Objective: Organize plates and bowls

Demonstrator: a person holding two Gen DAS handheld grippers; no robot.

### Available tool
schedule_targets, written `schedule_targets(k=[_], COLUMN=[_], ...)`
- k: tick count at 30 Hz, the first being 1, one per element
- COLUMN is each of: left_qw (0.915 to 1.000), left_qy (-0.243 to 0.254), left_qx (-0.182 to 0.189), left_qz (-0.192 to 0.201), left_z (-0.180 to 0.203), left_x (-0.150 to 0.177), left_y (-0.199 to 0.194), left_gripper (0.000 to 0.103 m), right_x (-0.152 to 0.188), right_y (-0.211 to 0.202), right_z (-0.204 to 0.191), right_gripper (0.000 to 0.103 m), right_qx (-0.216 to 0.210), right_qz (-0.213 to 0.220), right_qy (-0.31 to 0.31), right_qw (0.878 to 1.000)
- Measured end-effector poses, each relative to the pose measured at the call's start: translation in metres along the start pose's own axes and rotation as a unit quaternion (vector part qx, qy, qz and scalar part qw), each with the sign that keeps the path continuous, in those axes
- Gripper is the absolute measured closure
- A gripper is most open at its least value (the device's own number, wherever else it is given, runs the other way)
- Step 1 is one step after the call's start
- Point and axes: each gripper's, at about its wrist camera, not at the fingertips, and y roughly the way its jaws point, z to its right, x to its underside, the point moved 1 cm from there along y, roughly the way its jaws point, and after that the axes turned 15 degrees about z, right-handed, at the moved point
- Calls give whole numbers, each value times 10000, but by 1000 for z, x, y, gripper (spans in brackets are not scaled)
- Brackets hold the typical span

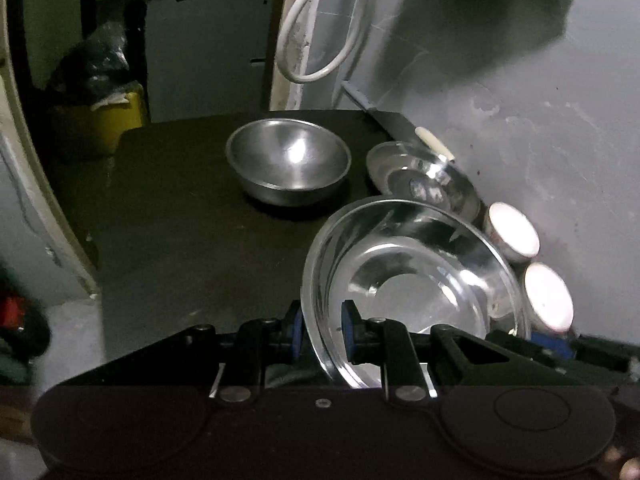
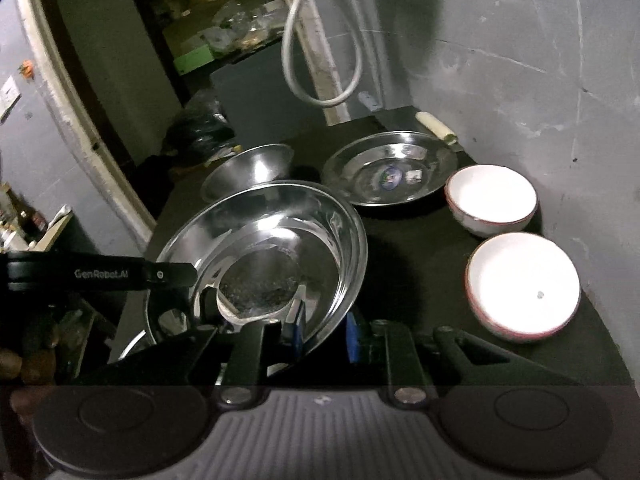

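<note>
Gripping opposite edges of one steel plate (image 2: 264, 256), both handheld grippers have it tilted above a dark table (image 1: 168, 216). The left gripper (image 1: 322, 334) has its blue pads narrowed onto the plate's rim, one pad inside the dish and one outside. The right gripper (image 2: 324, 334) pinches the near rim in the same way, its jaws drawn close with the metal between them. Seen from the right wrist, the left gripper's black body reaches in from nine o'clock. At twelve o'clock from the held plate sits a steel bowl (image 1: 288, 160), upright on the tabletop. At one o'clock lies a second steel plate (image 2: 390, 168), flat, with a sticker at its centre. Two white bowls (image 2: 522, 284) with red rims stand at three o'clock, near the grey wall (image 2: 540, 60). A white cable (image 2: 320, 40) loops down behind the table at twelve o'clock.
</note>
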Motion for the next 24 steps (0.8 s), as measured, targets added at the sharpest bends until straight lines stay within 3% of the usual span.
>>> schedule_targets(k=[11, 24], left_qw=[9991, 9952], left_qy=[-10, 206], left_qx=[-400, -827], left_qz=[-163, -480], left_z=[-26, -36], left_x=[38, 62], left_y=[-61, -74], left_gripper=[81, 78], right_x=[28, 48], right_y=[-32, -34], right_z=[-45, -72], right_gripper=[79, 77], right_qx=[-372, -581], right_qz=[-294, -677], right_qy=[-355, -701], right_qw=[9982, 9935])
